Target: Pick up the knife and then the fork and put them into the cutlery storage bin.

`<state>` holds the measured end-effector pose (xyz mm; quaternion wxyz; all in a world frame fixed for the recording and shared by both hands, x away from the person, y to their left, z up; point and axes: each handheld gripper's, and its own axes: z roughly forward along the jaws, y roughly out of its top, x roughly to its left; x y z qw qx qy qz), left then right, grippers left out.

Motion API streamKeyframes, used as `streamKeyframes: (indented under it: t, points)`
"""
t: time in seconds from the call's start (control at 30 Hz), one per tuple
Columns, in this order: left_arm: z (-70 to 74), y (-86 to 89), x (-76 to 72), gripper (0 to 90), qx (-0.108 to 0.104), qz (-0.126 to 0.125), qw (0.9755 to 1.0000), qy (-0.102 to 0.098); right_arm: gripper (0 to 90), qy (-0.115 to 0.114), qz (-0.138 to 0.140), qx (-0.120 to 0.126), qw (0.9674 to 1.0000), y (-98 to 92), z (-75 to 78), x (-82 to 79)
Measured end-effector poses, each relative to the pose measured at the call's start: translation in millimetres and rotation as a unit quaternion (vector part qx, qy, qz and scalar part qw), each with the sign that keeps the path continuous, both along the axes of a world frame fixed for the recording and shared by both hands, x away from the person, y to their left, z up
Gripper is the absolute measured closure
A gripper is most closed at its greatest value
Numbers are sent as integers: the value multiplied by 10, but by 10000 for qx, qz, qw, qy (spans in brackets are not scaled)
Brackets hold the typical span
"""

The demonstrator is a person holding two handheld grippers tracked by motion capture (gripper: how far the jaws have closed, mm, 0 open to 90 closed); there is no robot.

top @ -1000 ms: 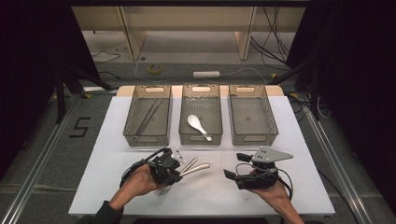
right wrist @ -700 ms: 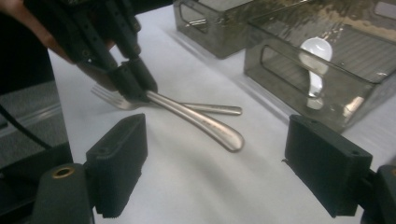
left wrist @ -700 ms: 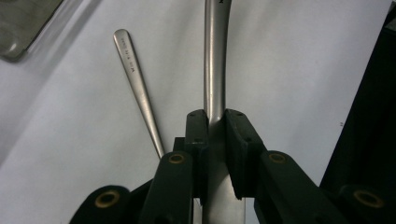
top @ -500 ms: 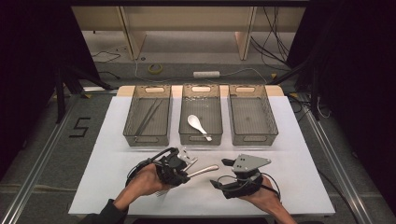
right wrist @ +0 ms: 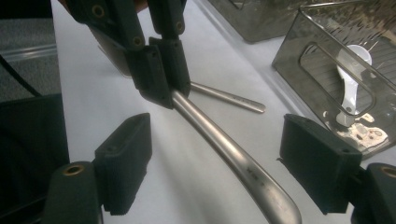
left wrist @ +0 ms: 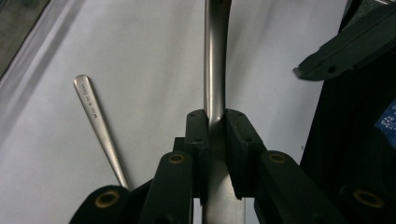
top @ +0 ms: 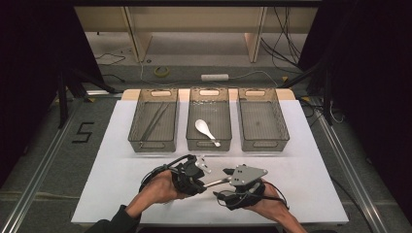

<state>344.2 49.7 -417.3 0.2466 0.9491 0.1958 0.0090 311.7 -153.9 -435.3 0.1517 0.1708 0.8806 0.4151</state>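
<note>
I count the handover as the biggest risk here. My left gripper (top: 201, 171) is clamped on the metal utensil (left wrist: 214, 70), pads pinching the flat of its handle, and the long free end runs out between the jaws of my right gripper (right wrist: 231, 161), which stand wide apart on either side of it and have just been closing a little. Neither right pad (right wrist: 125, 161) touches the handle so far. If I let go on the left before the right pads bite, the utensil drops to the white table (top: 320, 165).

Next worry: the handle sits nearer my right gripper's left jaw than its right one, and it crosses the gap at a slant. Closing from here could push it sideways and twist it in the left grip rather than seat it.

Smaller risk: a second metal handle (left wrist: 95, 121) lies on the table just left of my left jaws, close enough to get nudged.

I cannot tell whether the held piece is a spoon or a fork, so the bin (top: 209, 121) with the white spoon (top: 206, 131) is only my guess for it.
</note>
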Motion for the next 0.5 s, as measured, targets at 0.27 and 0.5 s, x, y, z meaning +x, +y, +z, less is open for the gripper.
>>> streamKeyframes:
  t: [0.27, 0.5]
  points:
    - [14, -36, -29, 794, 2, -110, 9999, 23, 304, -103, 146, -245, 9995, 65, -38, -18]
    - [43, -66, -66, 794, -19, -268, 9996, 108, 407, -323, 319, -587, 9972, 117, -89, -34]
